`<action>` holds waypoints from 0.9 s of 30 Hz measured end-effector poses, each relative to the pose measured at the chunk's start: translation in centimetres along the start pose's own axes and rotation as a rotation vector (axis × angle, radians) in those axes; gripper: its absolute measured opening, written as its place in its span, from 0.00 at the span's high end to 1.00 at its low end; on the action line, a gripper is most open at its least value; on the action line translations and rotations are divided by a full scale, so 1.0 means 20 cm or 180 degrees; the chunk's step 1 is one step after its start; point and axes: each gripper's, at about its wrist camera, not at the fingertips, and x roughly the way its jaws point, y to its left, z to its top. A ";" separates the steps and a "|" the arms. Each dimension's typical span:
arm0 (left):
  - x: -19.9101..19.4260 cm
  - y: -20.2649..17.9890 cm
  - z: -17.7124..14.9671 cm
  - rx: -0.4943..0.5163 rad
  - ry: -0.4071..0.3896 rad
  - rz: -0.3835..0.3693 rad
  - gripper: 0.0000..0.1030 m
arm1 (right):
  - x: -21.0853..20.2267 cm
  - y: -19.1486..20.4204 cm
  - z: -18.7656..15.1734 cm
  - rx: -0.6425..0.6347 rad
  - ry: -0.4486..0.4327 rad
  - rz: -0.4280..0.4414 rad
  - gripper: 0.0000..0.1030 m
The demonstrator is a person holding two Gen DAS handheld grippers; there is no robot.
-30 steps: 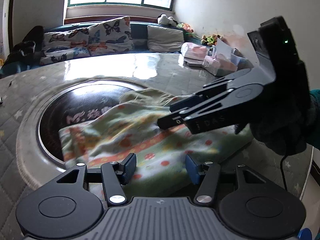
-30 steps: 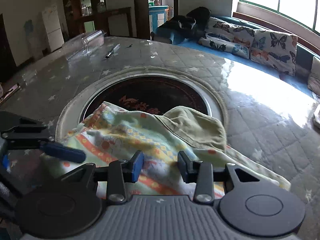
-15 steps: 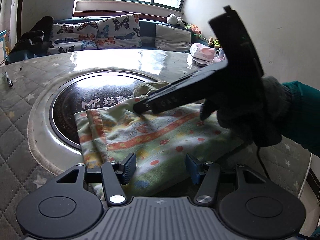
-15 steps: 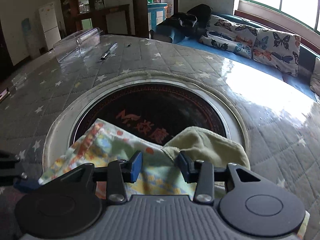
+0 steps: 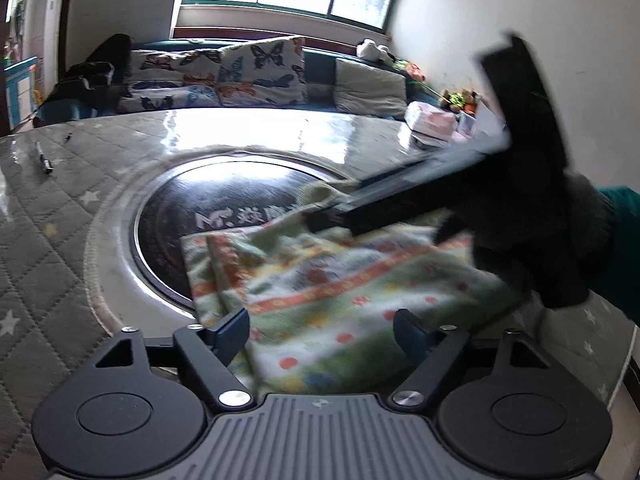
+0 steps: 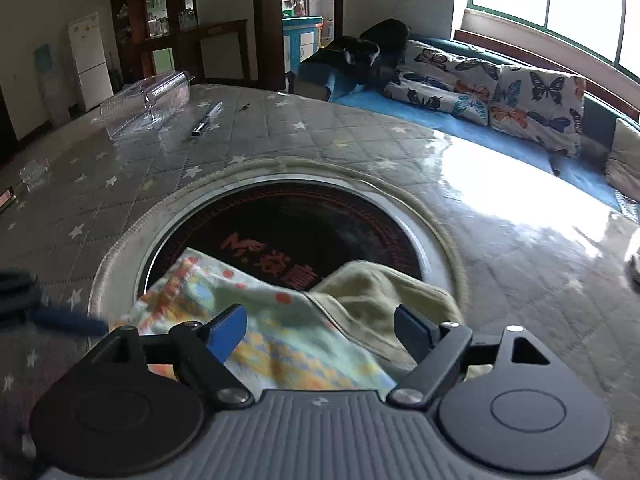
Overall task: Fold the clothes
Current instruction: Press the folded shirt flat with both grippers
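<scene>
Risk first: the left hand-held gripper (image 5: 321,330) stands with its blue-padded jaws spread wide and gripping nothing, so the near hem just ahead of it is free; any pull from the other side would likely drag the whole piece across the smooth surface and undo the fold. The right hand-held gripper (image 6: 320,326) is likewise wide open and empty in its own view, with the raised olive lining between and just beyond its fingers; a closure here may catch only the top layer and leave the layers beneath behind. In the left view its body is blurred, and its tips lie at the far edge of the cloth. The soft fleece children's garment, pale green with orange bands and small red and yellow motifs (image 5: 340,280), lies partly folded directly ahead of both grippers, its far edge overlapping the glossy black round inset plate (image 6: 304,232) set in the grey quilted, star-printed worktop (image 6: 280,128). Its left edge is doubled and its surface rumpled.
</scene>
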 end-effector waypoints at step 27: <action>0.17 -0.02 -0.01 -0.0008 0.0163 0.0599 0.00 | -0.35 -0.10 -0.52 0.0166 -0.0123 -0.0423 0.00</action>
